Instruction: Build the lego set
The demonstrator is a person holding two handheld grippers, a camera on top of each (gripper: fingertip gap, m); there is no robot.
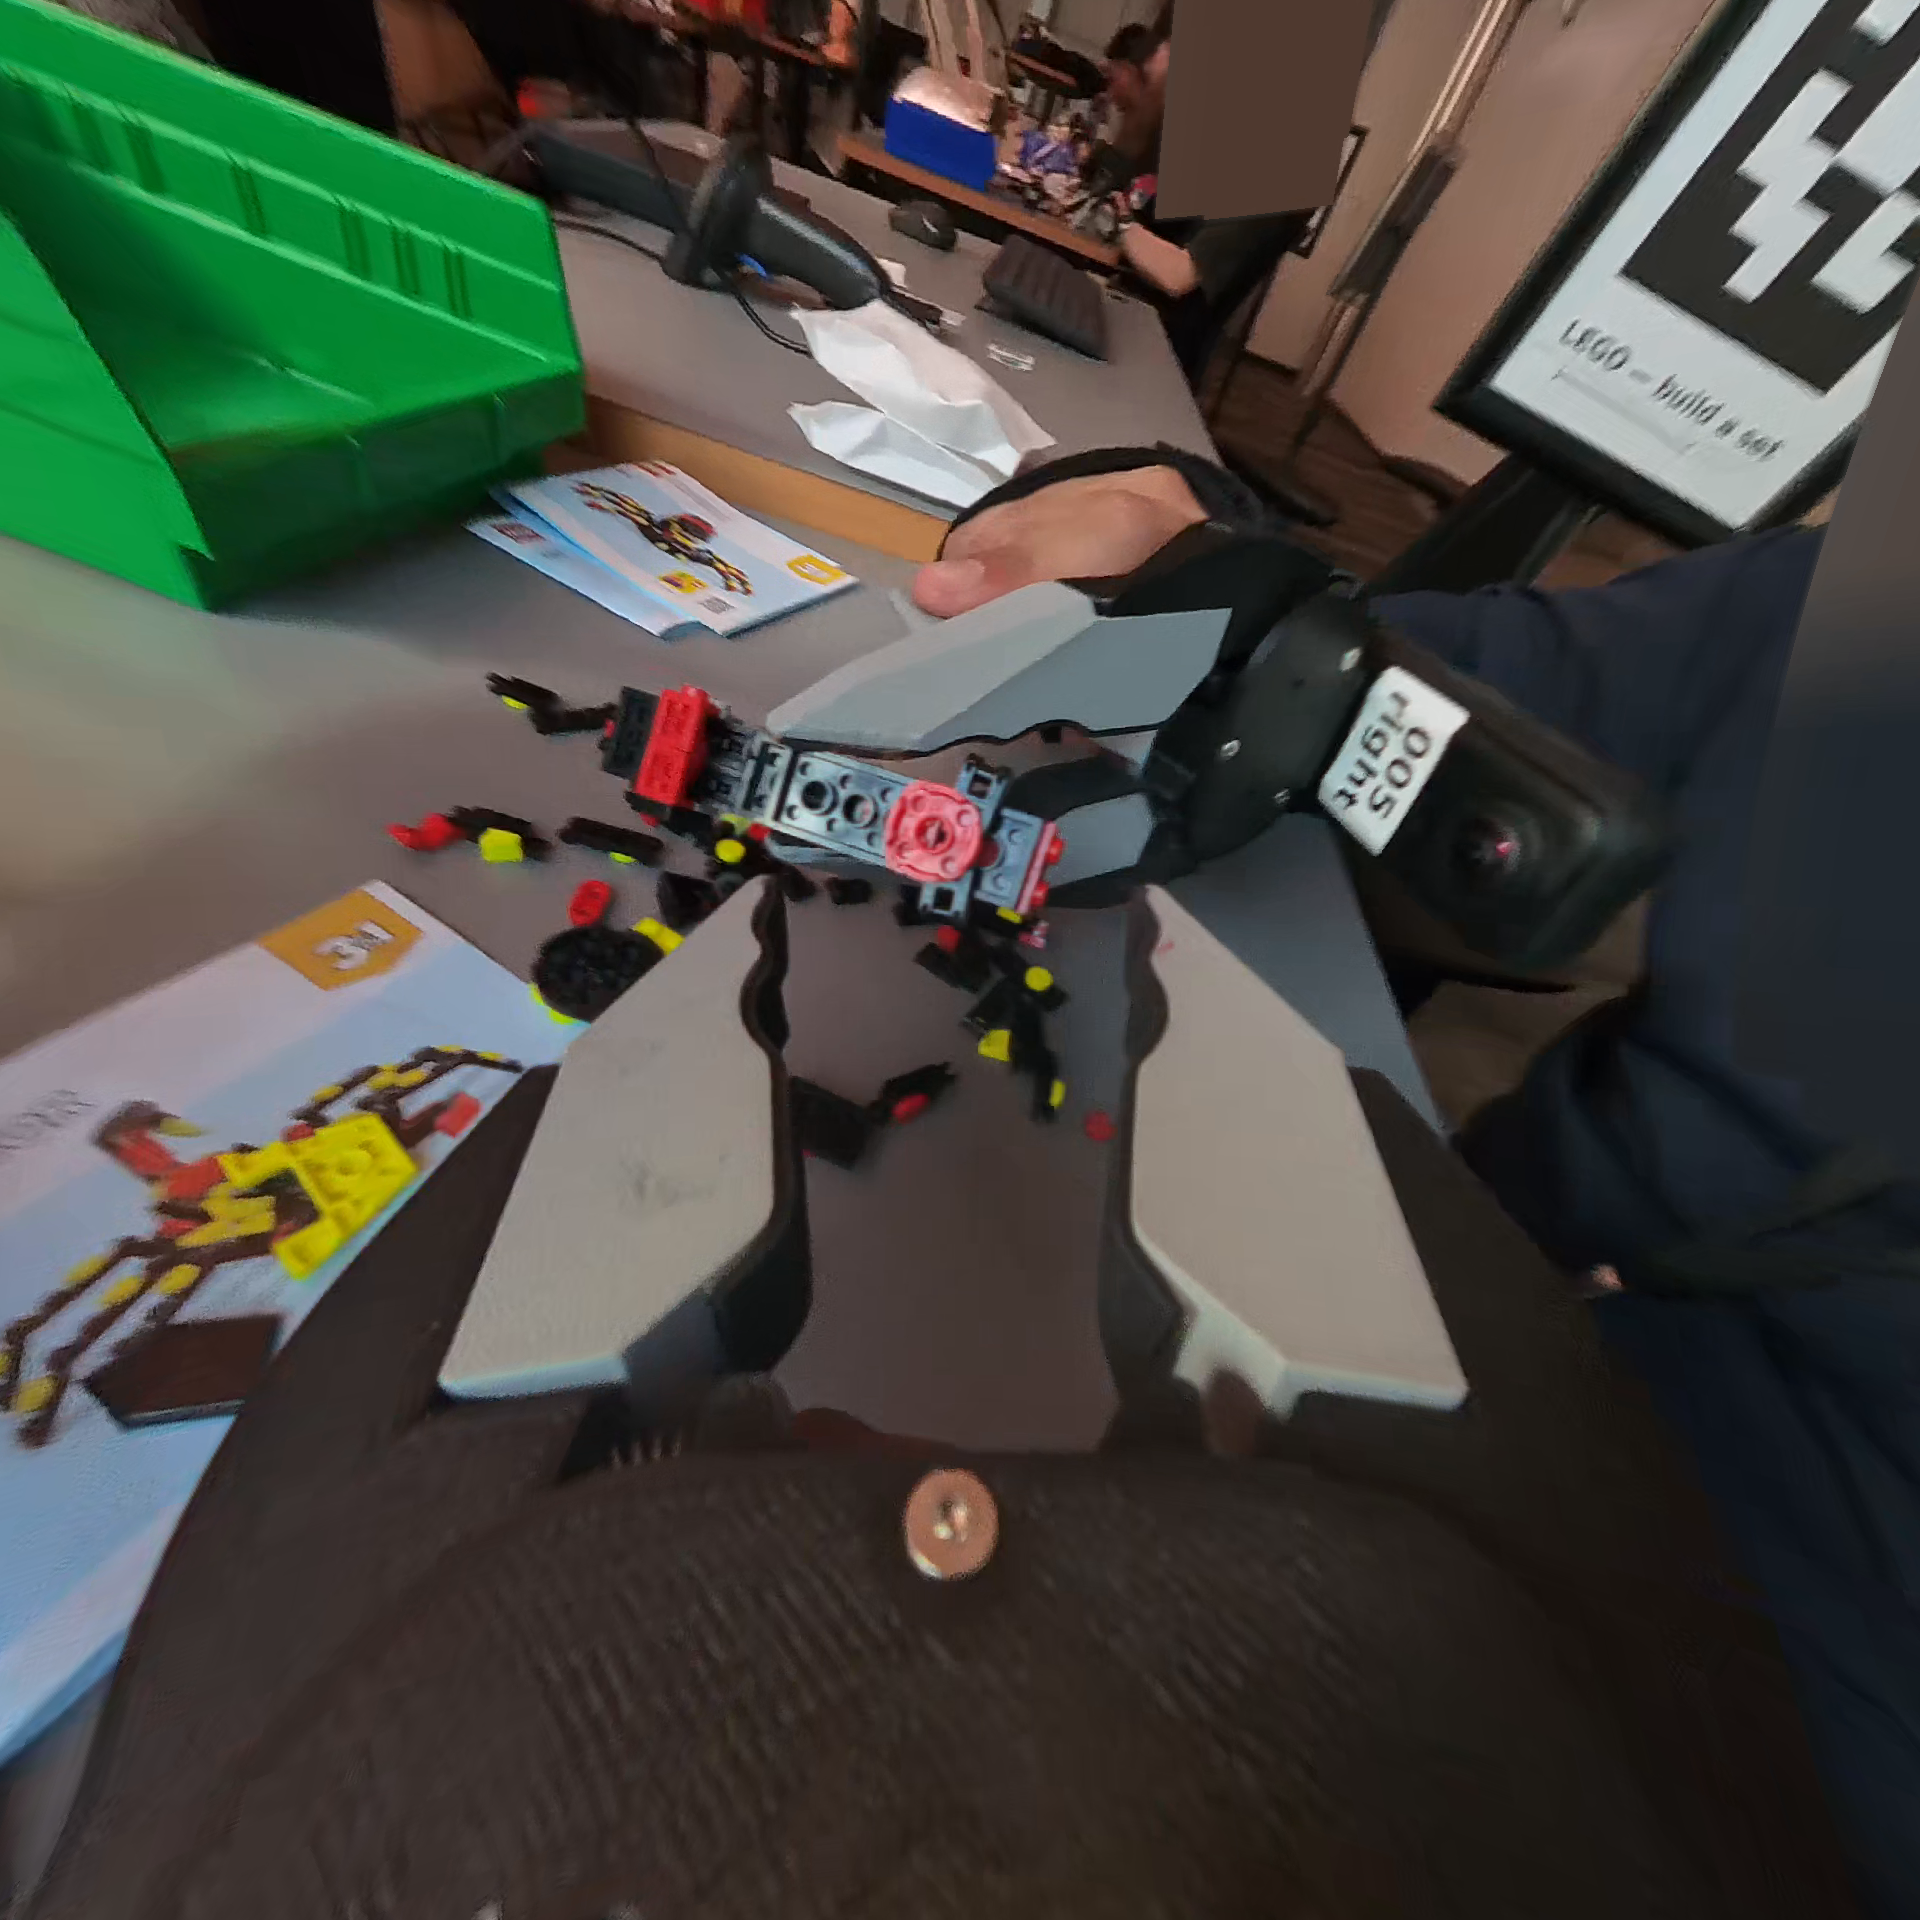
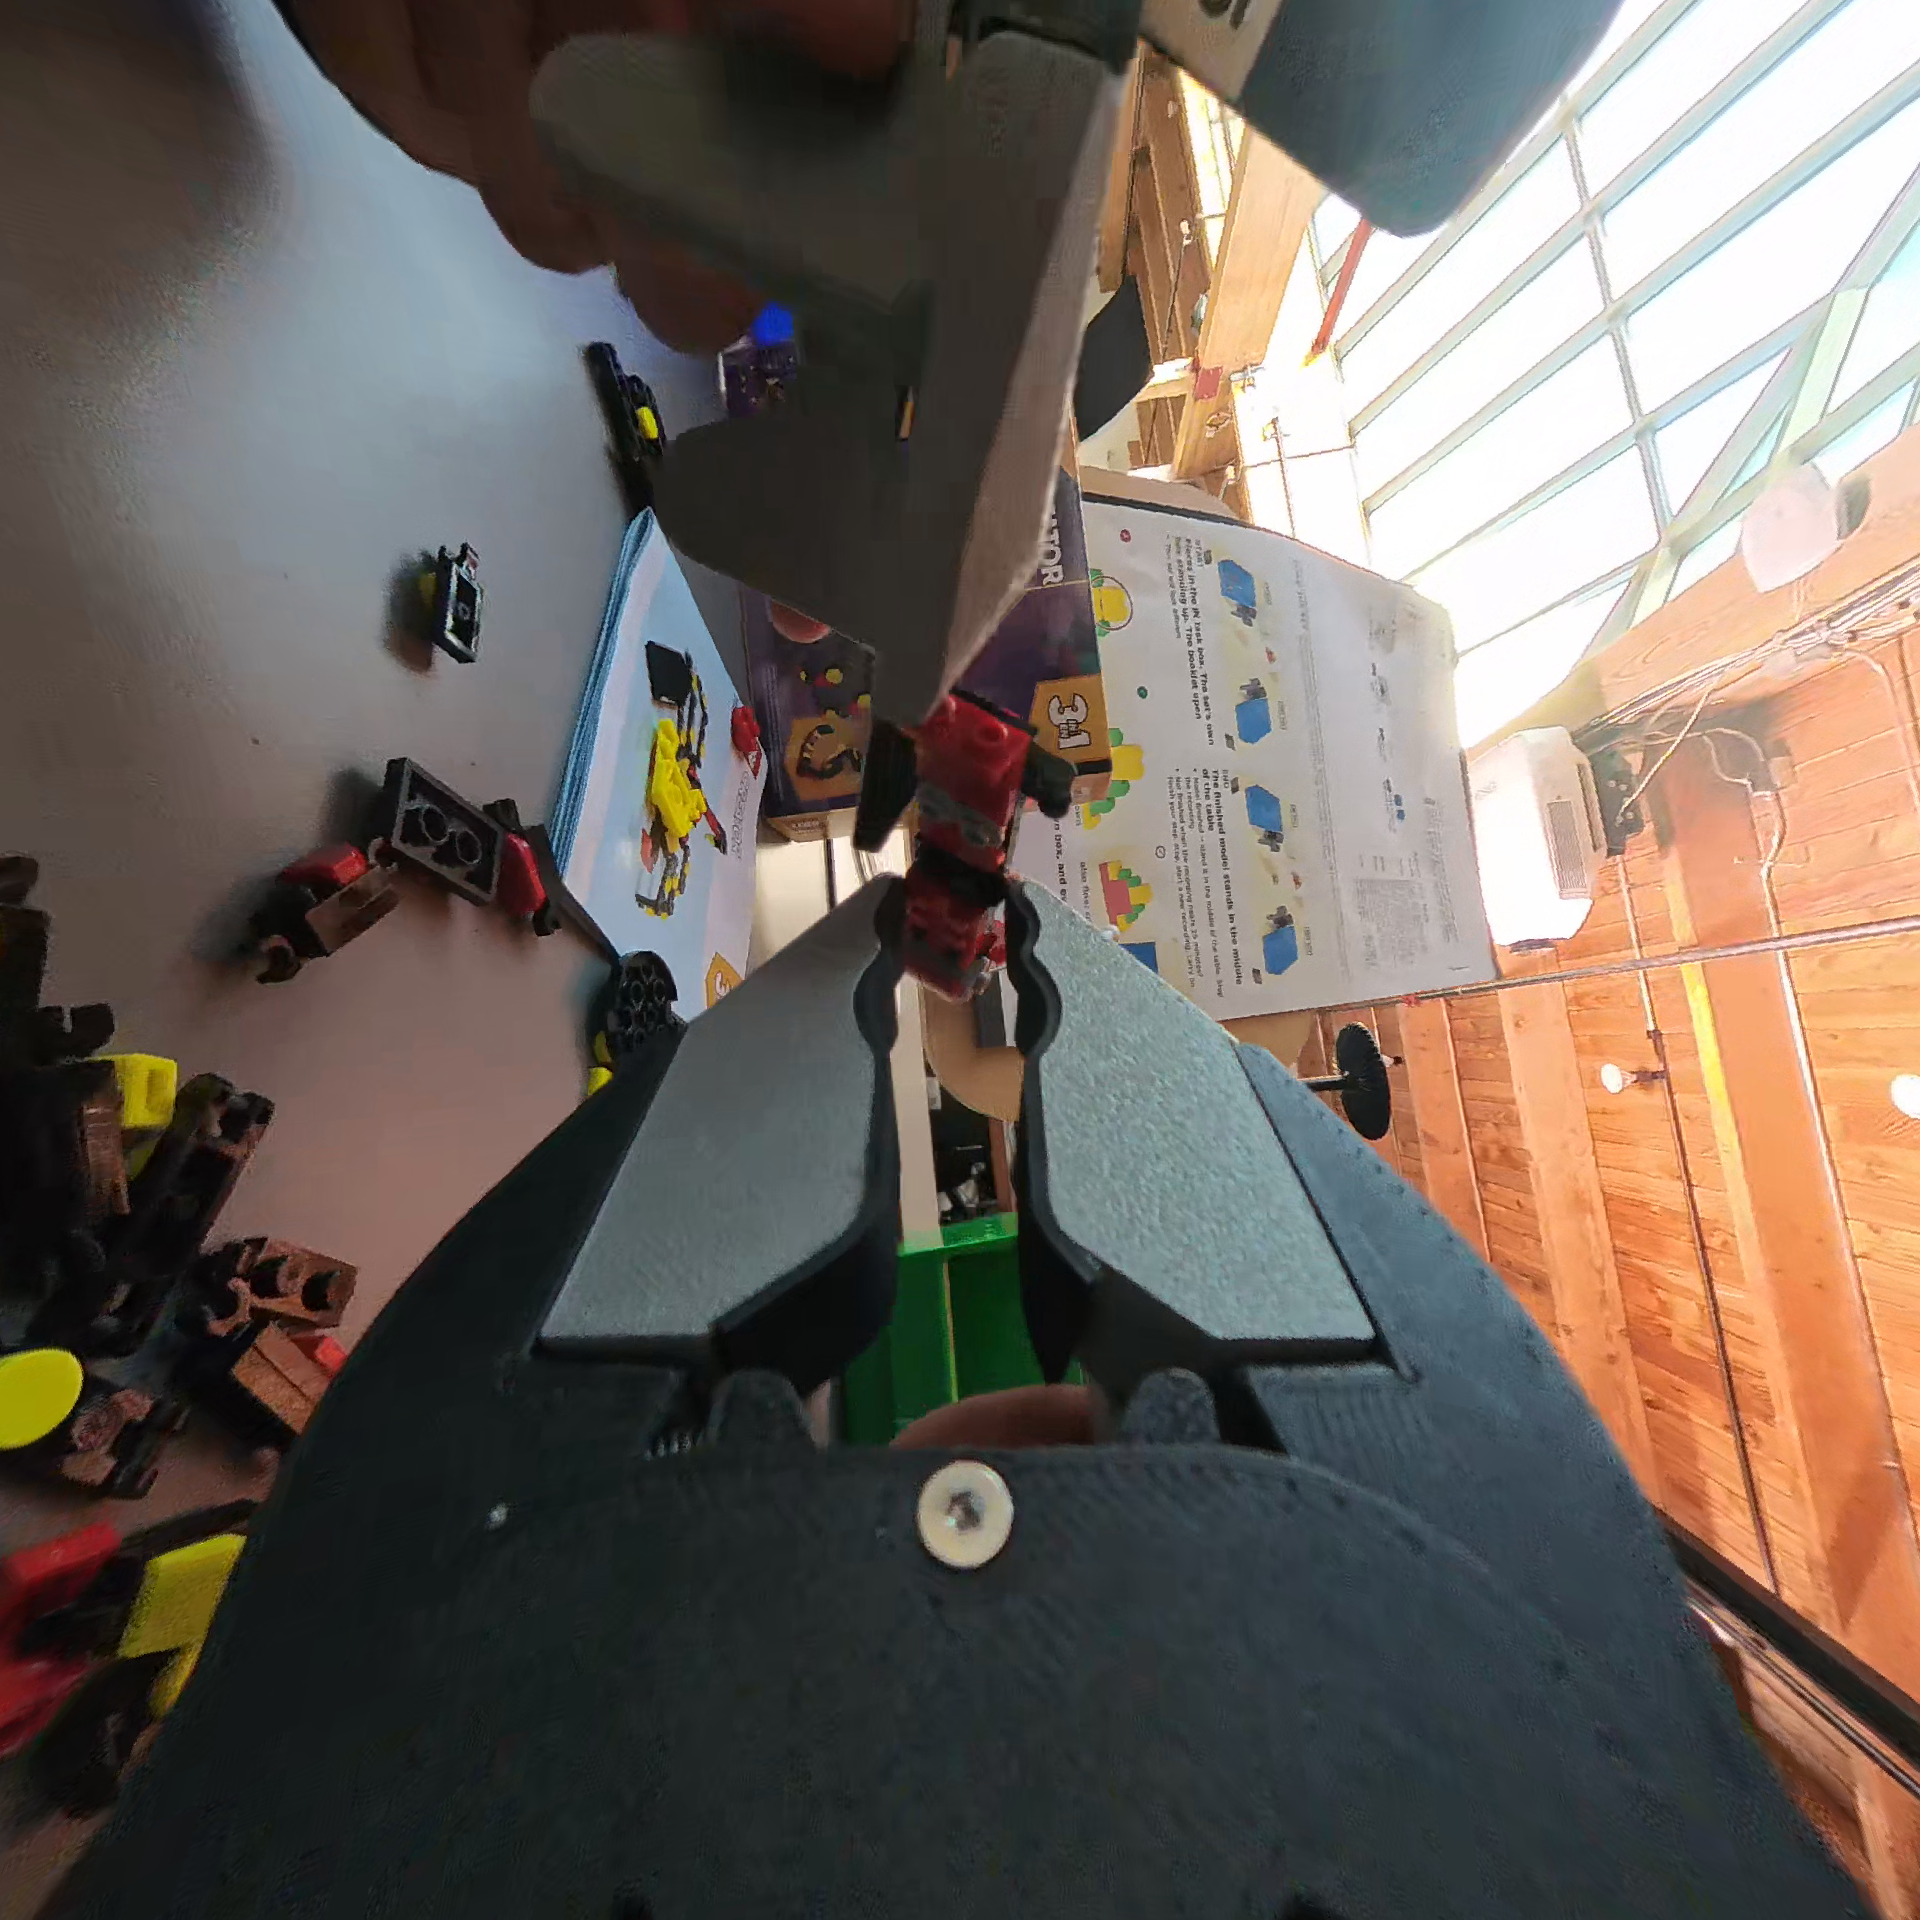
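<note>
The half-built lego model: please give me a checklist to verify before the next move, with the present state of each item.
1. Right gripper holds the half-built lego model: ok, its jaws are shut on one end.
2. Model is lifted off the grey table: ok, it seems to be above the loose pieces.
3. Left gripper is free: ok, jaws open, nothing between them.
4. Left gripper is lined up with the model: cannot tell; its tips are close below it in the left wrist view, but depth is unclear.
5. Instruction booklet is visible: ok, it lies on the table beside the pieces.
6. Next piece is chosen: cannot tell.
</note>
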